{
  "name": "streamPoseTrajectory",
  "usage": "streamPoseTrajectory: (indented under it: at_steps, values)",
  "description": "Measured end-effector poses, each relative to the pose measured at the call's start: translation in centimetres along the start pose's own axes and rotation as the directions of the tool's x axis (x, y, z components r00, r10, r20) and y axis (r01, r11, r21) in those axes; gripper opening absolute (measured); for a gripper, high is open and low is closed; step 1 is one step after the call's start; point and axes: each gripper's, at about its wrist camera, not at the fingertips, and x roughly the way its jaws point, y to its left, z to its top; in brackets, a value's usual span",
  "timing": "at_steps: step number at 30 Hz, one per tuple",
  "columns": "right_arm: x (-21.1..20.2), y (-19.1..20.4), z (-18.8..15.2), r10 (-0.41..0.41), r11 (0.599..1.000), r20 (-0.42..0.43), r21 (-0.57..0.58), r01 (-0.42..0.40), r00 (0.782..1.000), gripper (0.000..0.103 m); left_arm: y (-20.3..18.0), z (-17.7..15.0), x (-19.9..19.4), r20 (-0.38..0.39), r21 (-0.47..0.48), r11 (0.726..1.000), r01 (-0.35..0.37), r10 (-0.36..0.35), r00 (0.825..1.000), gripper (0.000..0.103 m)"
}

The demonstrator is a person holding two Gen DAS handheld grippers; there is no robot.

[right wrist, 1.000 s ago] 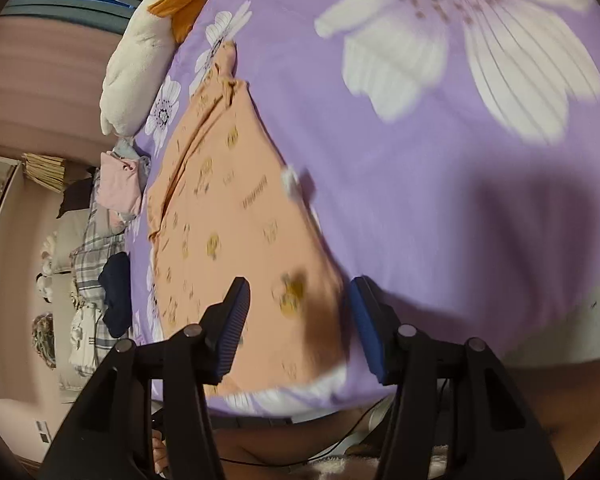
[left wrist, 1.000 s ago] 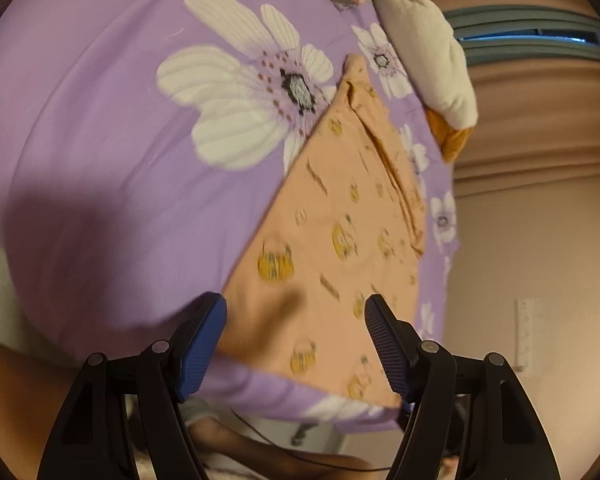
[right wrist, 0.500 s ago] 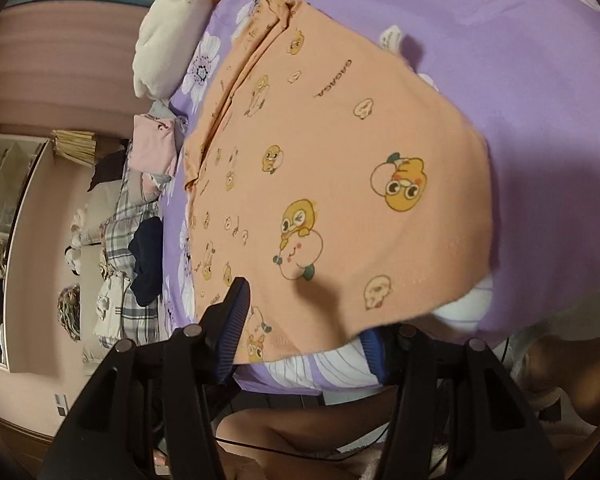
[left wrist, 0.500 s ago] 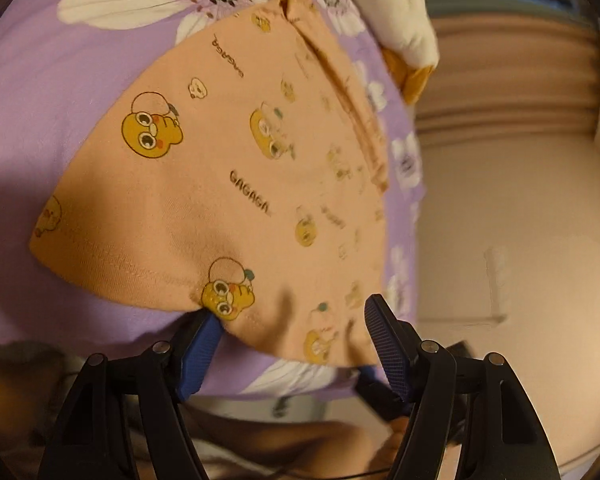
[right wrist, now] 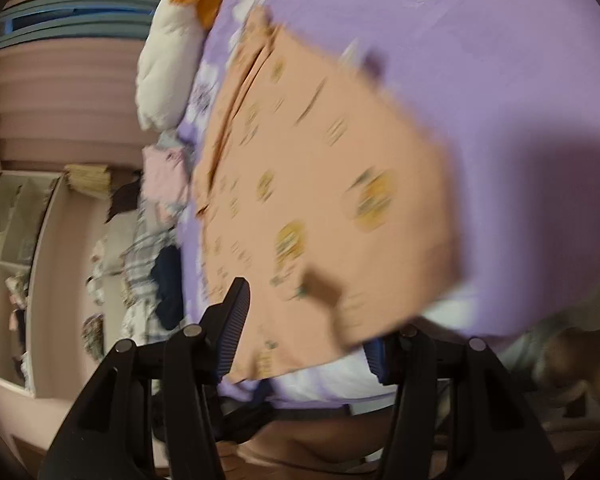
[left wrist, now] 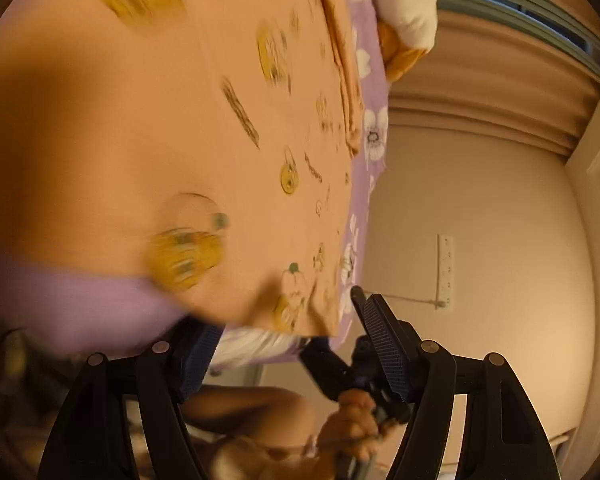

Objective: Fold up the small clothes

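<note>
**Two open grippers at the near hem of one orange garment**

In the left wrist view, the left gripper (left wrist: 284,340) is seen at the bottom of the frame with its jaws held apart. The near edge of the orange garment (left wrist: 204,128) lies across the gap between them, but it cannot be told if the pads touch the cloth, because the picture is blurred there. One pad is partly hidden under the hem; the other stands free at the lower right, beside the corner of the cloth.

In the right wrist view, the right gripper (right wrist: 304,336) is also seen with jaws apart, about half way. The hem of the same garment (right wrist: 320,200) hangs between them; no pressing on the cloth is seen.

One orange garment is counted, printed with small yellow cartoon figures. It is spread flat on the purple bed sheet (right wrist: 480,80) with white flowers, reaching toward the upper part of both frames. One white plush toy (right wrist: 168,76) lies at the far edge of the bed. A pile of other clothes (right wrist: 160,248) is seen at the left of the right wrist view; their number cannot be told.
</note>
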Motion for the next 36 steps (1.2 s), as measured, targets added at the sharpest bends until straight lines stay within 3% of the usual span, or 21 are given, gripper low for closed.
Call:
streamPoseTrajectory:
  at_steps: [3,5,7,9,10,11,12,14,15,16,22,24,28,29,31,34,36]
  values:
    - [2.3,0.7,-0.7,0.053,0.998,-0.065,0.022,-0.052,0.996,0.053,-1.9,0.2,0.6,0.021,0.063,0.996,-0.065,0.064,0.998,0.07]
    - [2.4,1.2,-0.6,0.032,0.999,-0.039,-0.001,-0.032,0.999,0.05,-2.6,0.0,-0.4,0.083,0.101,0.989,-0.106,0.098,0.992,0.069]
    - [1.6,1.2,0.0,0.01,1.0,0.016,-0.013,-0.01,1.0,0.05,-3.6,-0.5,-3.0,0.269,0.151,0.964,-0.218,0.172,0.948,0.069]
    - [0.1,0.5,0.7,0.011,1.0,0.074,-0.005,-0.011,0.997,0.05,-4.4,-0.3,-4.7,0.386,0.187,0.927,-0.324,0.234,0.892,0.069]
    - [-0.3,0.3,1.1,0.006,1.0,0.094,-0.009,-0.005,0.996,0.048,-4.5,0.0,-5.0,0.404,0.188,0.915,-0.356,0.259,0.878,0.067]
    - [-0.5,0.1,1.4,-0.005,1.0,0.108,-0.011,0.006,0.994,0.043,-4.0,0.5,-5.2,0.408,0.173,0.912,-0.372,0.277,0.87,0.061]
    - [-0.4,-0.2,1.6,-0.012,1.0,0.114,-0.008,0.013,0.993,0.04,-3.3,0.9,-5.1,0.4,0.148,0.921,-0.36,0.278,0.874,0.052]
    - [0.3,-0.5,1.7,-0.041,0.999,0.118,-0.023,0.044,0.992,0.014,-2.2,1.3,-4.4,0.407,0.123,0.927,-0.355,0.279,0.87,0.028]
    - [0.7,-0.5,1.6,-0.075,0.994,0.132,-0.064,0.084,0.988,0.003,-1.8,1.4,-4.4,0.411,0.12,0.918,-0.379,0.301,0.861,0.02]
    - [1.2,-0.4,1.5,-0.116,0.986,0.148,-0.104,0.132,0.982,0.0,-1.5,1.5,-4.2,0.416,0.114,0.9,-0.42,0.34,0.843,0.009]
    - [1.3,-0.9,1.2,-0.12,0.97,0.186,-0.186,0.155,0.975,0.0,-1.2,1.6,-4.3,0.419,0.122,0.908,-0.401,0.319,0.85,0.009]
    - [1.4,-0.8,0.8,-0.133,0.957,0.209,-0.229,0.181,0.969,0.0,-1.7,1.3,-4.1,0.431,0.125,0.892,-0.434,0.345,0.834,0.009]
    - [1.9,-0.1,0.4,-0.171,0.927,0.25,-0.286,0.241,0.953,0.0,-2.5,0.6,-3.1,0.46,0.171,0.828,-0.534,0.412,0.787,0.009]
    - [2.0,-0.1,0.4,-0.174,0.924,0.254,-0.292,0.247,0.951,0.0,-2.4,0.6,-3.1,0.465,0.181,0.821,-0.541,0.413,0.783,0.009]
    - [2.2,-0.1,0.4,-0.17,0.92,0.263,-0.302,0.248,0.95,0.0,-2.2,0.7,-3.2,0.457,0.184,0.828,-0.53,0.405,0.792,0.009]
    - [2.2,0.0,0.3,-0.177,0.909,0.277,-0.323,0.264,0.945,0.0,-1.5,1.4,-3.6,0.416,0.152,0.864,-0.48,0.384,0.824,0.009]
    - [2.3,0.4,-0.2,-0.192,0.882,0.303,-0.363,0.299,0.933,0.0,-1.6,1.5,-3.5,0.41,0.153,0.865,-0.479,0.385,0.827,0.009]
